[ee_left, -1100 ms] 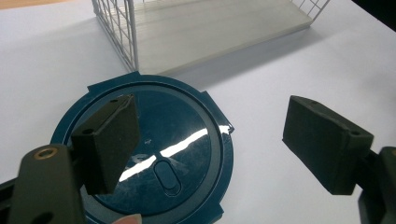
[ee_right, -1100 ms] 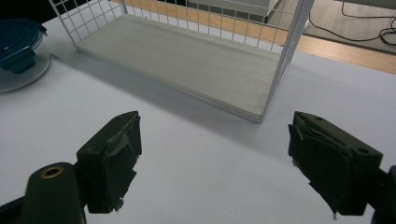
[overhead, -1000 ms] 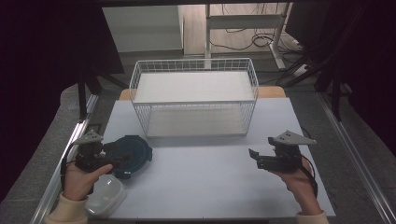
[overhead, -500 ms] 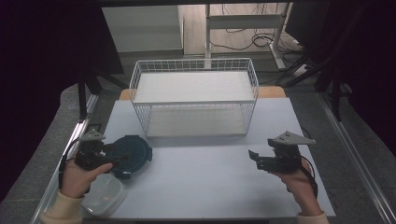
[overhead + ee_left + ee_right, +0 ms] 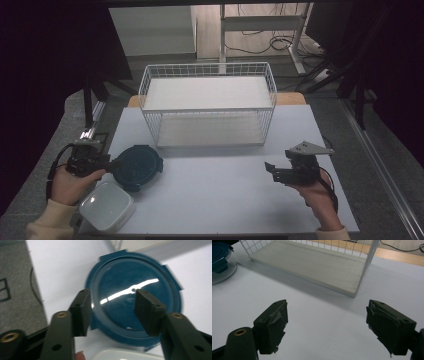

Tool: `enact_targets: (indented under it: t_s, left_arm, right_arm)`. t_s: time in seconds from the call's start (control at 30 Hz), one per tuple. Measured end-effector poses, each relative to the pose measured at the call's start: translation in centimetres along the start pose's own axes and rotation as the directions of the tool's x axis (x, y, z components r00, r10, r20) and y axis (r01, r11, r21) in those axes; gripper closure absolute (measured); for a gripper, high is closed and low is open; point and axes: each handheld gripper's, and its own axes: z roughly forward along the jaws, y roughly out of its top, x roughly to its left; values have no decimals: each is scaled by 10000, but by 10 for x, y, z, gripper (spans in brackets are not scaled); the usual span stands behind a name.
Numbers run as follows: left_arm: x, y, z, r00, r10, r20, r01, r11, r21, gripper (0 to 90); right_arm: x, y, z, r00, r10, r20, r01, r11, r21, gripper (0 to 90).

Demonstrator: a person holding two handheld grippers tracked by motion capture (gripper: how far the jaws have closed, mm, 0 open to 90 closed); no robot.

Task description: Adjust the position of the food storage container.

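Observation:
A round container with a dark blue clip lid point(image 5: 139, 166) sits on the white table, left of centre. My left gripper point(image 5: 111, 166) points at its left rim. In the left gripper view its jaws point(image 5: 112, 293) hang over the blue lid point(image 5: 130, 272), one near the rim and one over the middle, and touch nothing. They have just been closing, with a gap still between them. My right gripper point(image 5: 269, 170) is held low at the right. Its jaws point(image 5: 327, 305) stand wide apart over bare table.
A white wire basket point(image 5: 207, 109) stands at the back centre, its corner post point(image 5: 367, 265) ahead of the right gripper. A clear box with a white lid point(image 5: 107, 206) lies at the front left edge, by my left hand. The blue-lidded container point(image 5: 220, 262) shows far left.
My left hand and gripper have slid to the left, off the white-lidded box, which now shows whole. The right gripper has stayed put.

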Motion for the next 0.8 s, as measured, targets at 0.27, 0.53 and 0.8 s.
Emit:
enact_targets:
  t_s: [0.27, 0.53, 0.8]
  left_arm:
    - [27, -5, 15, 9980, -613, -145, 624, 9945, 847, 828]
    - [33, -11, 32, 9965, -805, -215, 828, 9843, 1558, 896]
    - [28, -9, 36, 9959, -864, -268, 897, 9816, 1687, 900]
  right_arm:
    - [0, -2, 3, 9999, -1, -127, 1, 10000, 72, 175]
    - [-1, -4, 6, 9999, 93, -47, -92, 9996, 265, 176]
    - [0, -4, 7, 9999, 96, -28, -95, 9994, 332, 176]
